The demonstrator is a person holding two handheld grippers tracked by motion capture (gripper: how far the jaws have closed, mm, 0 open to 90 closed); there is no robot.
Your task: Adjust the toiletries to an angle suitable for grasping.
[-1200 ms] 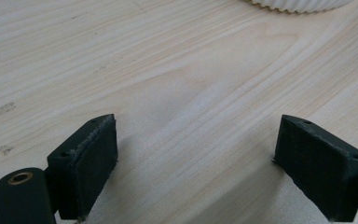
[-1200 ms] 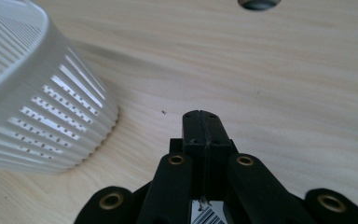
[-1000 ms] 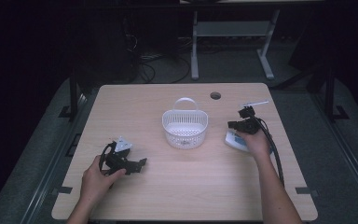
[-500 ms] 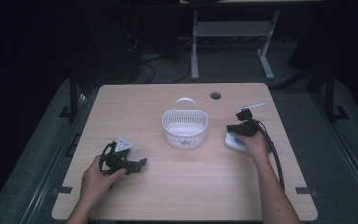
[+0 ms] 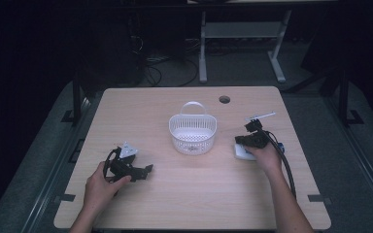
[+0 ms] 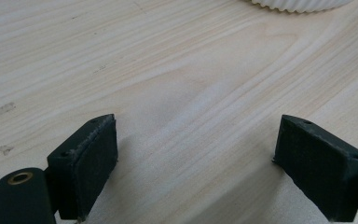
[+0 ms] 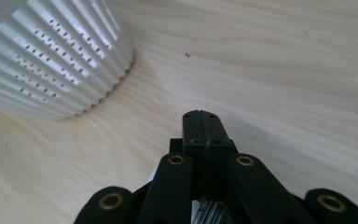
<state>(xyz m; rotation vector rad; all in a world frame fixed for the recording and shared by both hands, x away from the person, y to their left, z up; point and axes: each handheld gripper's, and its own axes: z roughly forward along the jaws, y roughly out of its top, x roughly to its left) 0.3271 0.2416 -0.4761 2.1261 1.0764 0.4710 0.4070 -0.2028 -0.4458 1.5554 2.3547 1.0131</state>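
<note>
Nearest the person, the left tool (image 5: 148, 170) is lying low on the surface (image 5: 194, 204), its jaws standing wide apart with nothing but bare wood between them in the left gripper view. It is pointing toward the basket (image 5: 193, 132) and taking no part for now.

Further out on the right, the right tool (image 5: 245, 141) is resting with its jaws pressed fully together; in the right gripper view the two pads are meeting flush with nothing caught between them. A small white block (image 5: 243, 153) is lying flat on the surface just under that hand, touching or nearly touching the tool; what it is cannot be told. It is sitting near the basket's right side, outside it.

Beyond both hands, the white basket is standing upright in the middle of the surface, handle at the far side, looking empty.

The step in hand appears to be the approach to the block, before any grip. The next move is likely calling for the right jaws to open, straddle the block's edges, close on it, then lift it over the rim and into the basket.
</note>
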